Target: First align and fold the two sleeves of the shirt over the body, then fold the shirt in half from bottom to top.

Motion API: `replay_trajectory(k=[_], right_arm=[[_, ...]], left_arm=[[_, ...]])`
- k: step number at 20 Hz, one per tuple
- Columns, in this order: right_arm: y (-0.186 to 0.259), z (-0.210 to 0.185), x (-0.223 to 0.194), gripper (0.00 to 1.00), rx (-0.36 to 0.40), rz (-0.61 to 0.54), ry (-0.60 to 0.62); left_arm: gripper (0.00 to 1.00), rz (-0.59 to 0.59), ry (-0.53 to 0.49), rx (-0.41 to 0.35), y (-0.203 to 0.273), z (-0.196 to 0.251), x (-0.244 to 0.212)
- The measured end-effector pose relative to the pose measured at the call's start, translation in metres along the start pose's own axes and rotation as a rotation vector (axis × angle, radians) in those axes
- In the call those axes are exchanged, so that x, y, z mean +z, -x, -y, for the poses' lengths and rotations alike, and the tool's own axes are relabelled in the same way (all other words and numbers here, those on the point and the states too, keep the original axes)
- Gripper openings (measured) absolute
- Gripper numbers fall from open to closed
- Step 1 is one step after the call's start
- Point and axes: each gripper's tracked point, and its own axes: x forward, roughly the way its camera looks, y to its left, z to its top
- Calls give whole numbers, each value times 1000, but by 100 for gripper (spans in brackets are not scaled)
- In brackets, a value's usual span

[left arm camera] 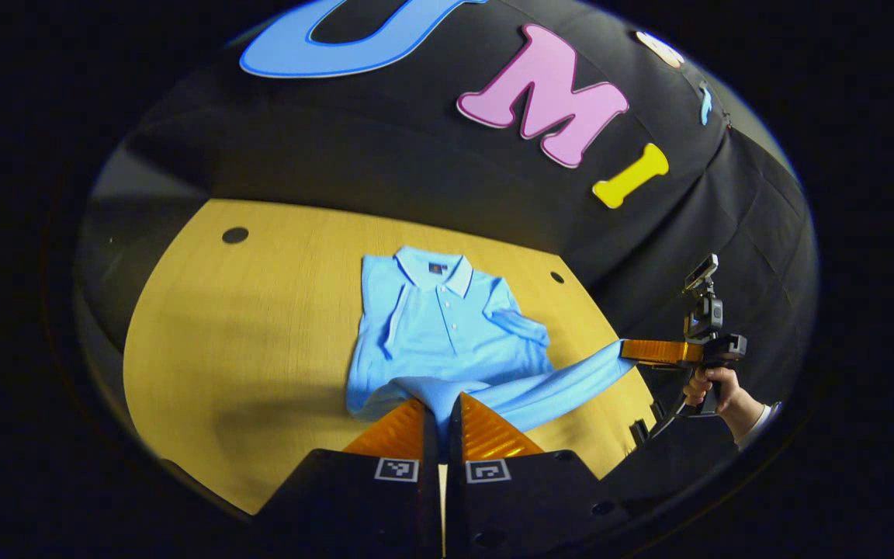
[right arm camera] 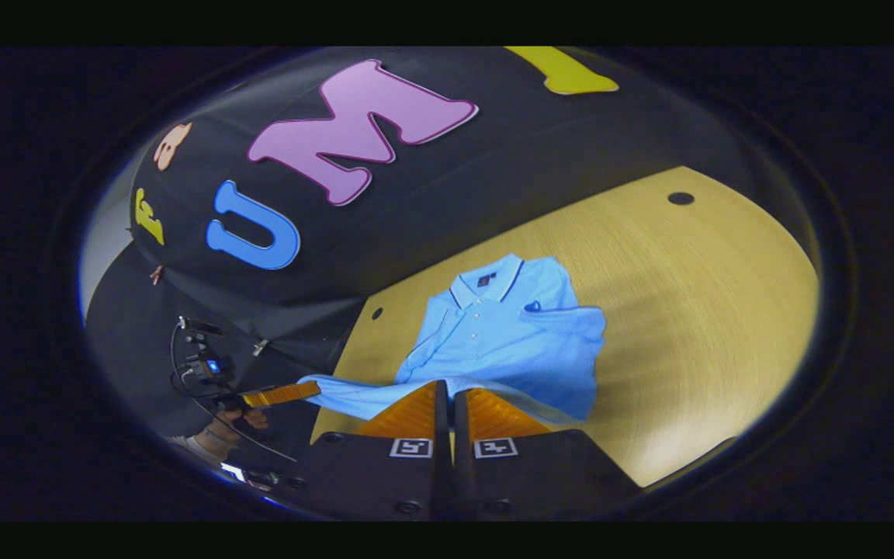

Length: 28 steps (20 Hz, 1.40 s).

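Shirt: a light blue polo shirt (left arm camera: 447, 326) lies face up on the yellow wooden desk (left arm camera: 261, 326), collar (left arm camera: 433, 268) at the far end from both claws, button placket running down the chest
Sleeves: both are folded in over the body; one lies slanted across the chest on the side toward the right claw, seen in the left gripper view
Hem: the bottom edge of the shirt (left arm camera: 493, 396) is lifted off the desk and stretched in a band between the two claws
Left claw: the left claw (left arm camera: 441, 431) has its two fingers drawn close together with the blue hem cloth pinched in the narrow slit between them, directly ahead of its tips; it also appears far off in the right gripper view (right arm camera: 280, 394), gripping the other end of the hem
Right claw: in the left gripper view the right claw (left arm camera: 633, 349) clamps the hem corner, off to the right of the left claw, held by a hand (left arm camera: 715, 388); in its own view its fingers (right arm camera: 447, 419) sit nearly together at the hem fold, whether cloth lies between them I cannot tell there
Desk: dark round holes (left arm camera: 235, 234) near its far edge, beyond the collar
Backdrop: black cloth wall behind the desk
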Motion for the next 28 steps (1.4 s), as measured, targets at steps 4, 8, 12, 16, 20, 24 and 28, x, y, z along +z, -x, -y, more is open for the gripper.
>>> replay_trajectory(k=[4, 8, 12, 16, 20, 24, 28], right_arm=[[-53, 15, 84, 4, 8, 61, 76], [-129, 57, 141, 5, -76, 72, 156], [-202, 117, 142, 5, -227, 52, 171], [-229, 121, 107, 7, -320, -36, 139], [-222, 130, 108, 80, -299, -20, 212], [-178, 103, 145, 98, -308, 57, 317], [-130, 56, 174, 98, -295, 181, 438]], left_arm=[[8, 65, -1, 91, -62, -15, 78], [8, 109, 41, 179, -150, -50, 125], [8, 73, 121, 266, -230, -87, 125], [41, -77, 93, 431, -259, -124, 85], [89, 29, 143, 426, -252, -119, 105], [97, 105, 59, 457, -206, -109, 127], [97, 198, -36, 451, -131, -67, 142]])
